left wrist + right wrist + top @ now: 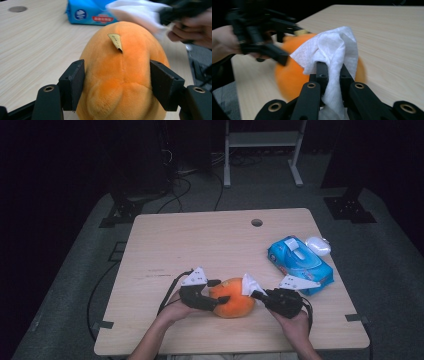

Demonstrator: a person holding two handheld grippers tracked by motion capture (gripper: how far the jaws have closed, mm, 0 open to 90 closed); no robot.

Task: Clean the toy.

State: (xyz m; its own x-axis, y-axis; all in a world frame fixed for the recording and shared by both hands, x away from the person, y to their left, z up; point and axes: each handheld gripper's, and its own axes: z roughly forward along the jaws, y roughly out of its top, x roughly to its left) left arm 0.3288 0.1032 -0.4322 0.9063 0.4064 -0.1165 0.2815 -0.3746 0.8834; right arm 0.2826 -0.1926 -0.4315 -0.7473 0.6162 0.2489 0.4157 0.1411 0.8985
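An orange plush toy [232,304] lies near the front edge of the wooden table [200,245]. My left gripper [220,292] comes in from the left and both pads press on the toy's sides [120,75]; a small yellowish tag [115,42] sticks up from its top. My right gripper [256,294] comes in from the right, shut on a white tissue [334,45] that hangs between its jaws [334,72]. The tissue [248,283] rests against the toy's upper right side. In the right gripper view the toy [289,77] is blurred behind the tissue.
A blue pack of wipes [299,264] lies at the table's right side, with a white rounded object [318,245] just behind it. A round cable hole [256,222] sits near the far edge. Cables and stand legs cover the dark floor beyond the table.
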